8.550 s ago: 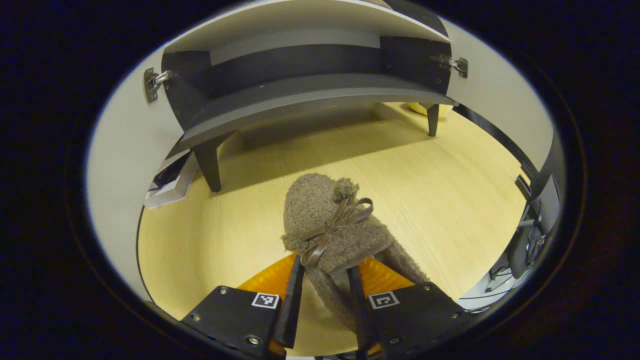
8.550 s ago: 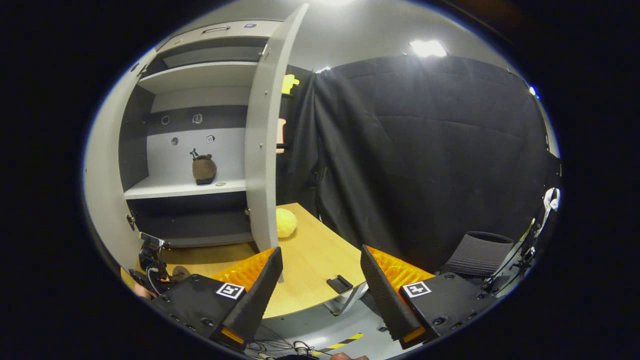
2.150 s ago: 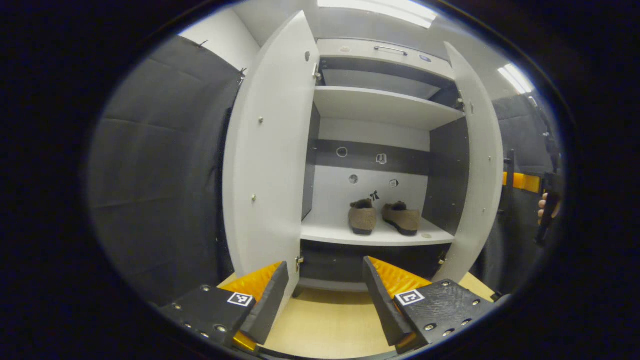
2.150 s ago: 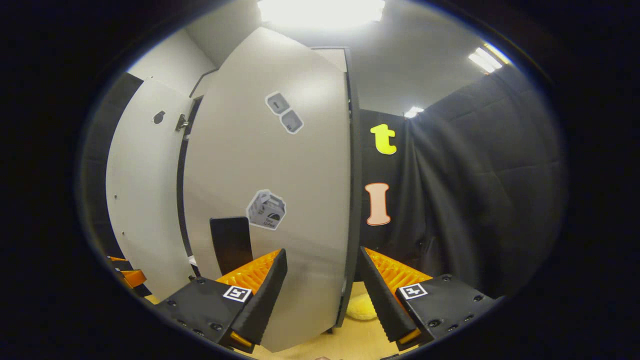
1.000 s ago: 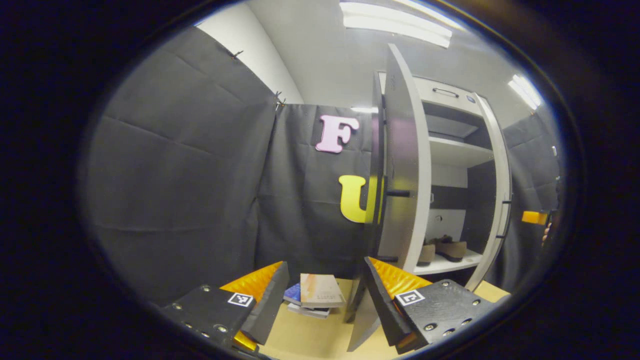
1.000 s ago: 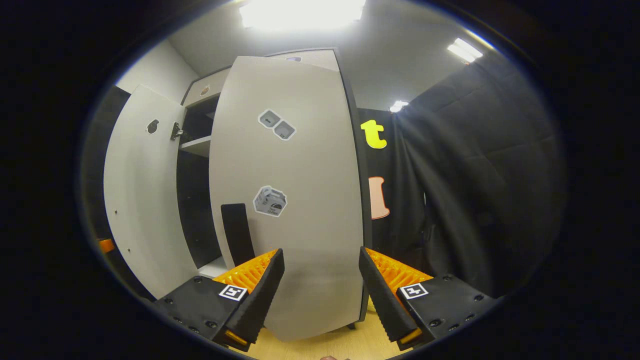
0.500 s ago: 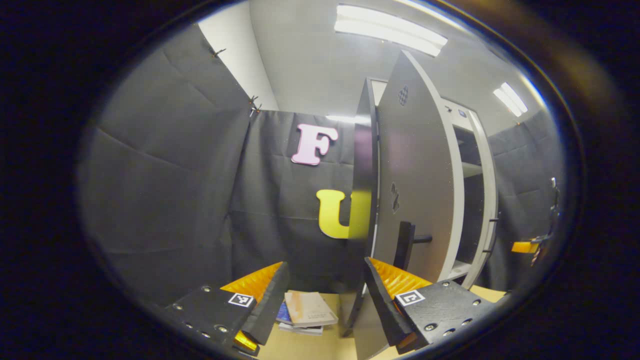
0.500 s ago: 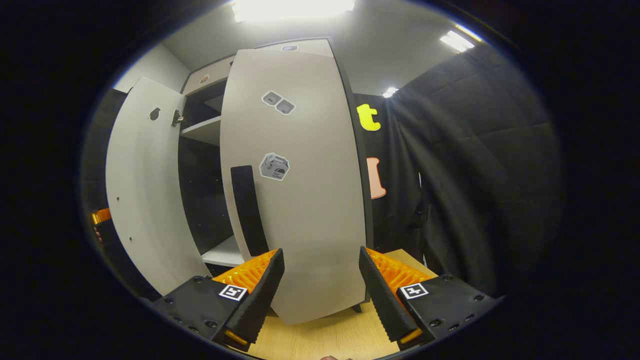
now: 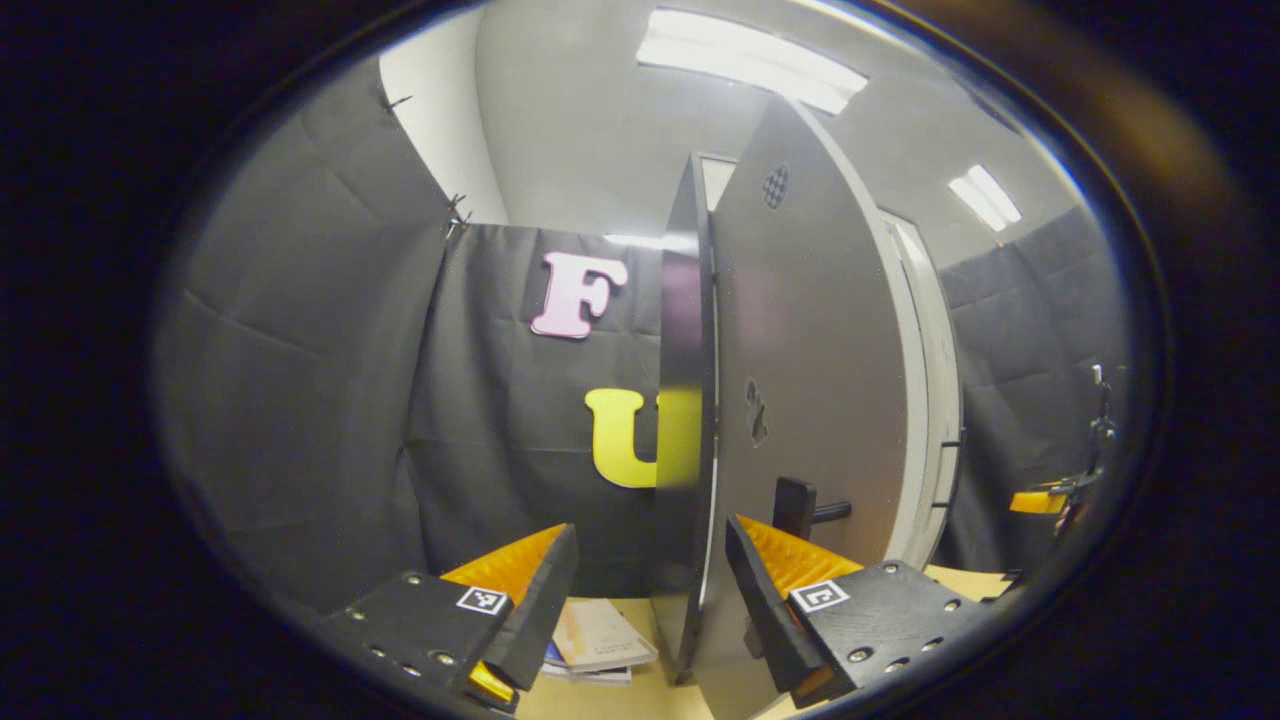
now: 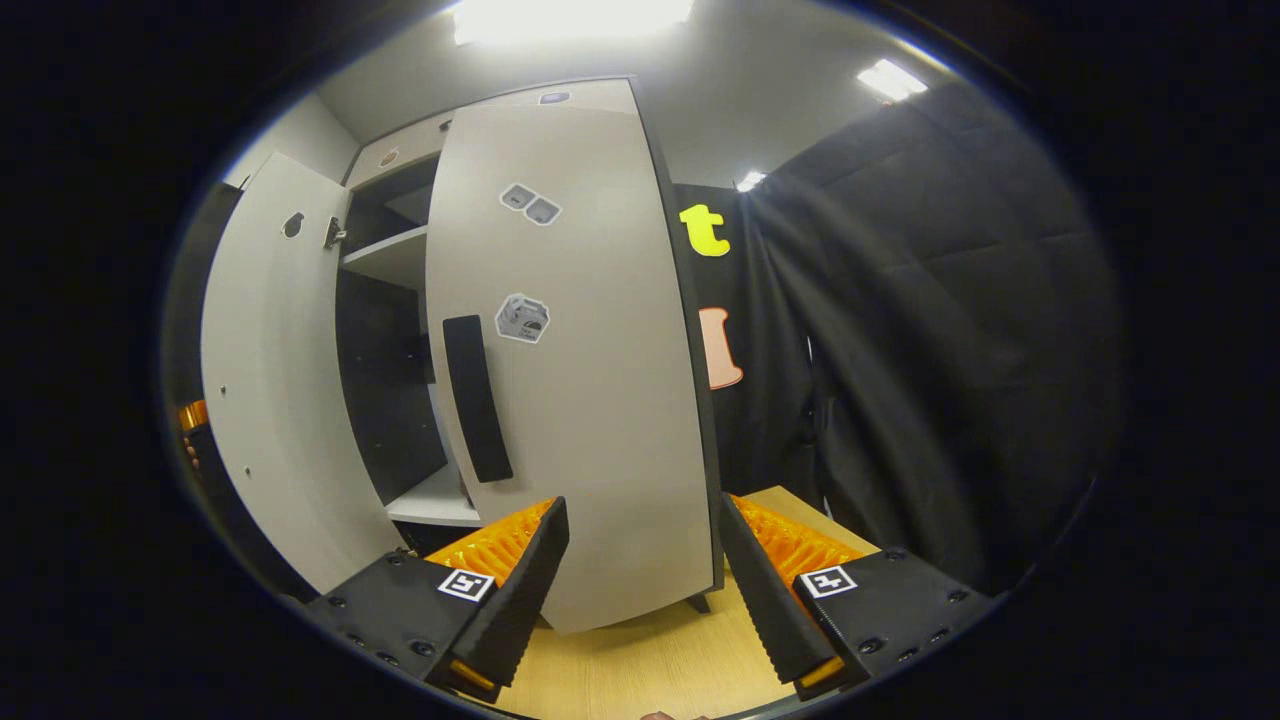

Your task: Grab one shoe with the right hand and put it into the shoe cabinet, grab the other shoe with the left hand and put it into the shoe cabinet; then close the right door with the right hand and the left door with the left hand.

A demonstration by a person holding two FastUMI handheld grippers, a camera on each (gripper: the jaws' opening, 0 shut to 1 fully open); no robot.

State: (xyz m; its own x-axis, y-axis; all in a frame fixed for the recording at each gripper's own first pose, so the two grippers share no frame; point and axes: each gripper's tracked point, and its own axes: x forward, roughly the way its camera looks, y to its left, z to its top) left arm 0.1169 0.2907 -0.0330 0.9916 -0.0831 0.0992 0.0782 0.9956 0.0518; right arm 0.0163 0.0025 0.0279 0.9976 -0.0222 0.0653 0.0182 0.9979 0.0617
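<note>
While both tall grey cabinet doors stand partly swung, the step in hand is judged to be the closing, with the loading of the shoes apparently over; neither shoe can be made out, so whether they sit inside the shoe cabinet cannot be told from these pictures.

In the left gripper view, the left gripper (image 9: 650,600) is spread wide and holds nothing. A small stack of books (image 9: 598,640) lies on the pale wooden desk (image 9: 610,695) just beyond its left finger. The grey left door (image 9: 810,400) rises close ahead, nearly edge-on, its dark edge standing between the fingers and its black bar handle (image 9: 795,508) just above the right finger (image 9: 765,610). That finger looks to be at the door's outer face, though contact is not clear.

In the right gripper view, the left door's pale inner face (image 10: 265,400) shows at the far left, then the dark cabinet opening (image 10: 385,390) with a white shelf (image 10: 430,500), then the grey right door (image 10: 570,380) with its black vertical handle (image 10: 477,398). The right gripper (image 10: 645,590) is also wide and empty, low in front of that door's outer face.

Next, the right gripper probably needs a steady push against the right door to shut it; the left door then calls for the same from the left gripper, keeping clear of the handle.
</note>
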